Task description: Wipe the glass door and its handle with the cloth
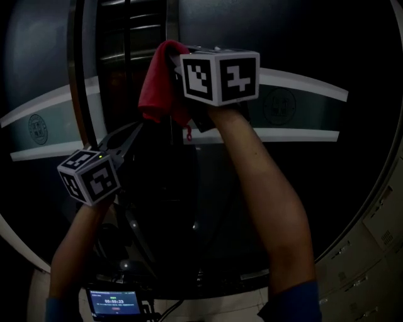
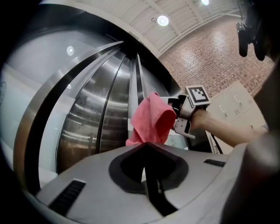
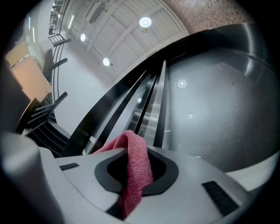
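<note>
Red cloth [image 1: 160,82] is pinched in the right gripper [image 3: 136,175], hanging over its closed jaws, held high at the steel edge strip [image 2: 132,87] of the glass door [image 1: 327,56]. The left gripper [image 1: 135,133] is lower left, jaws together and holding nothing.

Red-brown brick wall [image 2: 214,57] at the back, under a white ribbed ceiling [image 2: 131,13] set with round recessed lights [image 2: 162,20], bright and evenly spaced. Beige lockers [image 1: 368,251] with small dark handles along the right. Strip of pale floor [image 1: 189,309] at the bottom edge. Dark railing bars [image 3: 53,37] far off on one side.
</note>
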